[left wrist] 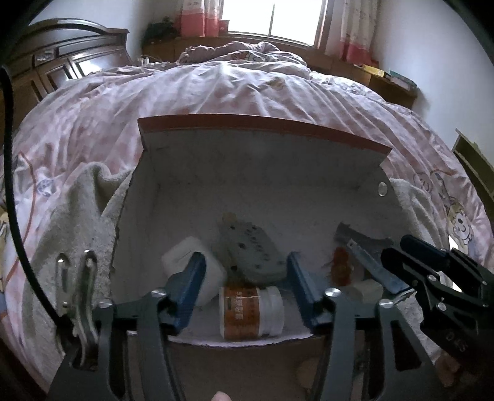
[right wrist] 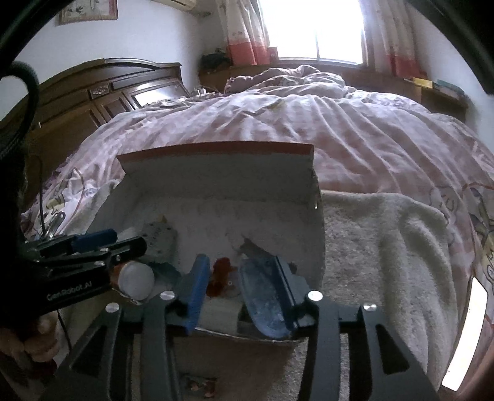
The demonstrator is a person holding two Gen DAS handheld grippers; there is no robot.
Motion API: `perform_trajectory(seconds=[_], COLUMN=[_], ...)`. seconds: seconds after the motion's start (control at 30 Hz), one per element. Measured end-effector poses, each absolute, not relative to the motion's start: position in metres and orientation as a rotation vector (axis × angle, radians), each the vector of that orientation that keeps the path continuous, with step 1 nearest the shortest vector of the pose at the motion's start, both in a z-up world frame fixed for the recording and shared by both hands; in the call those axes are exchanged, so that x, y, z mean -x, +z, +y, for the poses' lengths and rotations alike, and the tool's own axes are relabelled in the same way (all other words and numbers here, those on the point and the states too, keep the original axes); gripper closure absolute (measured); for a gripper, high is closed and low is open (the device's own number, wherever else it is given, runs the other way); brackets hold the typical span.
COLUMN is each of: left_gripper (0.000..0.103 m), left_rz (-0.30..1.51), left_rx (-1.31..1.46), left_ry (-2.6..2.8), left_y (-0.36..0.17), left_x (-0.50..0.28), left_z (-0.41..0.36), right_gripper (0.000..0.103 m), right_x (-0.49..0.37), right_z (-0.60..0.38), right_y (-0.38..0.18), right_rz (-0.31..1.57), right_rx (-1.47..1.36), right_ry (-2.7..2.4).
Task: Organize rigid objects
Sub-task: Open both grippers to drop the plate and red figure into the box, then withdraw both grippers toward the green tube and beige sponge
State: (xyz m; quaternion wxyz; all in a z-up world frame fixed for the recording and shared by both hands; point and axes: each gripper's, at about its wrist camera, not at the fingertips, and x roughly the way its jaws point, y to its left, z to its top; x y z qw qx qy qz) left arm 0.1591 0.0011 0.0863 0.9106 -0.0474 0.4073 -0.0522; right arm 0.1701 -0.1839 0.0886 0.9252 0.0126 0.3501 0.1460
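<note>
A white open box (left wrist: 253,172) with a red-edged lid sits on a towel on the bed; it also shows in the right wrist view (right wrist: 216,191). Inside lie a white bottle with an orange label (left wrist: 251,311), a grey power strip (left wrist: 251,253), a white block (left wrist: 193,265), a small red item (left wrist: 341,266) and a blue-handled tool (left wrist: 373,265). My left gripper (left wrist: 247,287) is open at the box's front, its fingers either side of the bottle. My right gripper (right wrist: 240,287) is open over the box's front right, with the blue tool (right wrist: 262,296) by its right finger.
A pale towel (right wrist: 386,246) lies under and to the right of the box on the pink quilt (left wrist: 231,89). A dark wooden headboard (right wrist: 102,92) stands at the left. A window (right wrist: 311,27) and shelf are behind the bed.
</note>
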Motion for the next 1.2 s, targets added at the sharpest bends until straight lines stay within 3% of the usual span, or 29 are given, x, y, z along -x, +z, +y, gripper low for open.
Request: perform_trajectory(seconds=[1.2], left_gripper=[0.045], left_rz=[0.838], left_rx=[0.035], left_ry=[-0.092], left_y=[0.087], left_x=[-0.086], left_z=[0.010], right_gripper=[0.042], right_x=[-0.093], right_z=[-0.176], right_y=[0.080], right_rz=[0.745], right_rx=[-0.035], right_ry=[0.323])
